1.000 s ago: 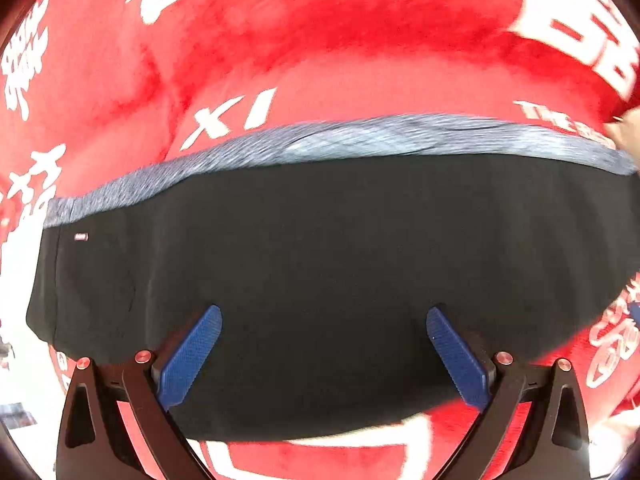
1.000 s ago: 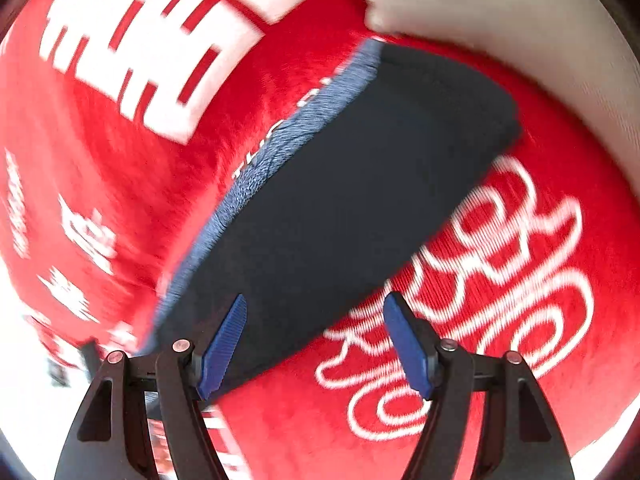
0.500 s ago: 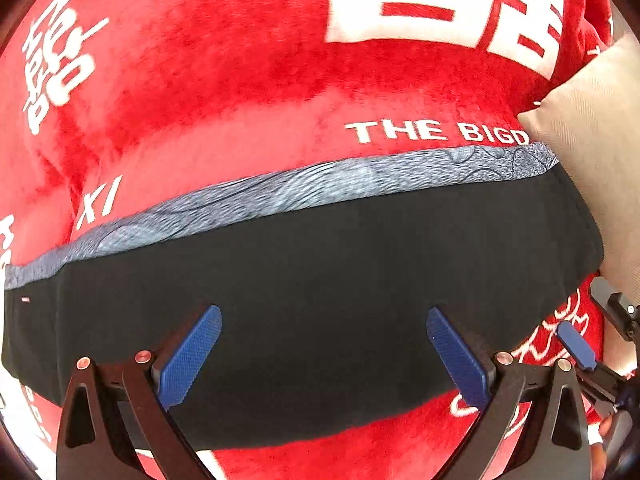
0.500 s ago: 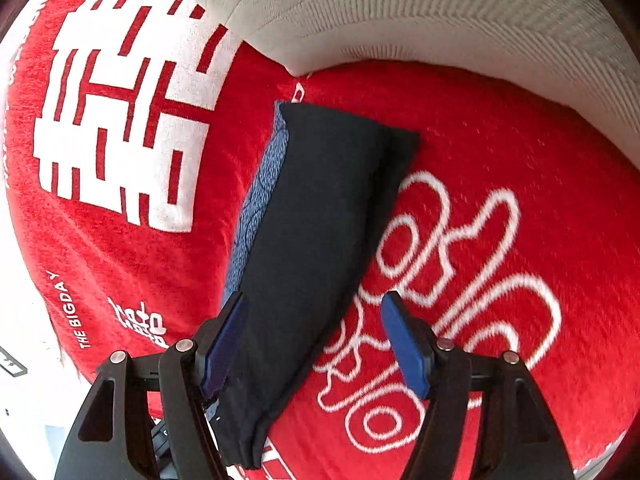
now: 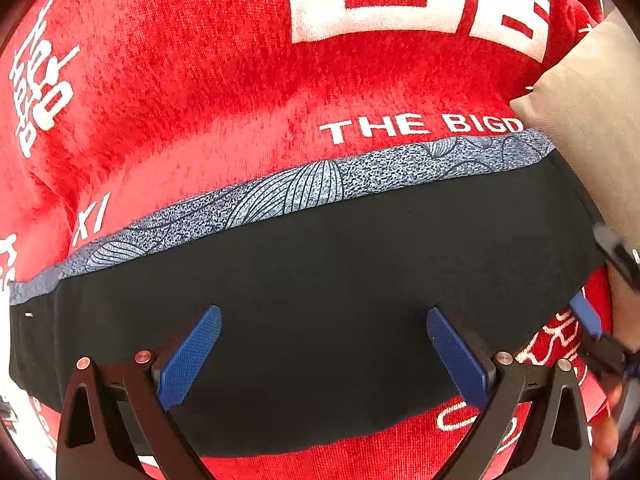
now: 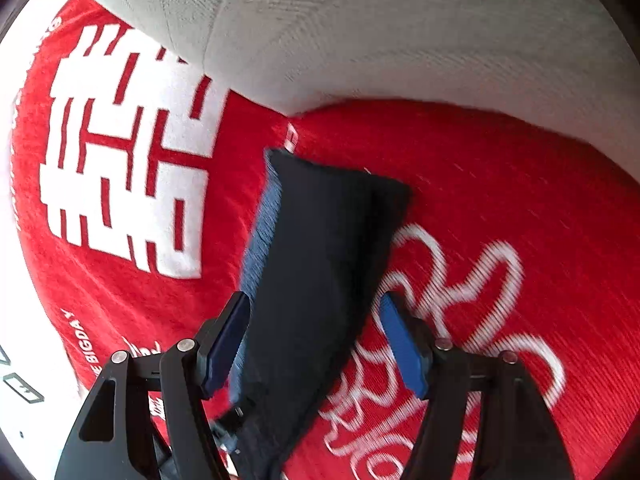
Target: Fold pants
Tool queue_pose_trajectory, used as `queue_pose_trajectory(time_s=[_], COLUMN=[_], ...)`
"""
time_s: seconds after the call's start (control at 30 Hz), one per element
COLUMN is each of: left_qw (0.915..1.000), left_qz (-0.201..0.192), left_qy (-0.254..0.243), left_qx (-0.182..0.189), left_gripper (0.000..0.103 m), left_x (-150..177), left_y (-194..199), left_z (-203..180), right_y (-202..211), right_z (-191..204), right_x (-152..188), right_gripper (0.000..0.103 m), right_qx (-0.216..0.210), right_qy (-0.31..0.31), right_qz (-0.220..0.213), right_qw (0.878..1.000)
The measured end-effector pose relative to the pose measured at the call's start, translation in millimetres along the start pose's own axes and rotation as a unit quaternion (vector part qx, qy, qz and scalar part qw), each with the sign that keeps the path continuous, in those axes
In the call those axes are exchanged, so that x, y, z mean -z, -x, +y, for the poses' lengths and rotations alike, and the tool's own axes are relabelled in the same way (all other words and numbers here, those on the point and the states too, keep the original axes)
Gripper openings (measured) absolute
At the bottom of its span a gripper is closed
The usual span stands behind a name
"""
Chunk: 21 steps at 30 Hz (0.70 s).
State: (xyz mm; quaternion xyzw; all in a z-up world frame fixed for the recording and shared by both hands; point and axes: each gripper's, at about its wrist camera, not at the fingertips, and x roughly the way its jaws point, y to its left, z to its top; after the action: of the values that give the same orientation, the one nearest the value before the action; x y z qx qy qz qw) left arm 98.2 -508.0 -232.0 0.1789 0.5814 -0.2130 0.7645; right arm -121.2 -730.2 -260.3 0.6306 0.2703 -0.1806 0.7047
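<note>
The black pants lie folded into a long band on the red blanket, with a blue-grey patterned waistband along the far edge. My left gripper is open above the band's near edge, holding nothing. In the right wrist view the pants run away from the camera as a narrow strip. My right gripper is open, its blue pads on either side of the strip's near part. The right gripper's blue pad also shows at the right edge of the left wrist view.
The red blanket has large white characters and lettering. A beige cushion touches the pants' right end; it fills the top of the right wrist view. A white surface lies beyond the blanket's left edge.
The right gripper has moved in along the pants, so the strip now lies between its pads. The left gripper has held nearly still, open, after shifting right along the band.
</note>
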Motion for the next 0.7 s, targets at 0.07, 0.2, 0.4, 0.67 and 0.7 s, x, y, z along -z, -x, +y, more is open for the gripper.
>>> queue_pose_trajectory(time_s=[0.07, 0.2, 0.4, 0.67, 0.7], left_qw=[1.0000, 0.9999, 0.9995, 0.9965, 0.9962], left_qz=[-0.004, -0.012, -0.001, -0.080, -0.084], left_qy=[-0.004, -0.007, 0.012, 0.007, 0.005], left_qx=[-0.002, -0.007, -0.029, -0.022, -0.021], left_gripper=[0.103, 0.086, 0.087, 0.087, 0.087], left_x=[-0.4, -0.3, 11.8, 32.2, 32.5], left_y=[2.9, 10.4, -18.7, -16.7, -16.2], left_z=[-0.9, 1.1, 0.1, 0.9, 0.9], right_y=[-9.0, -20.8, -16.4, -8.4, -7.6], right_z=[5.2, 10.4, 54.7, 119.1, 128.1], right_x=[-5.8, -12.0, -4.3, 23.8, 30.0], right_gripper=[0.066, 0.014, 0.013, 0.013, 0.013], right_qx=[0.010, 0.052, 0.097, 0.110, 0.109], right_qy=[0.008, 0.019, 0.163, 0.307, 0.326], right_qz=[-0.002, 0.019, 0.022, 0.018, 0.019], right_qw=[1.000, 0.998, 0.982, 0.945, 0.939])
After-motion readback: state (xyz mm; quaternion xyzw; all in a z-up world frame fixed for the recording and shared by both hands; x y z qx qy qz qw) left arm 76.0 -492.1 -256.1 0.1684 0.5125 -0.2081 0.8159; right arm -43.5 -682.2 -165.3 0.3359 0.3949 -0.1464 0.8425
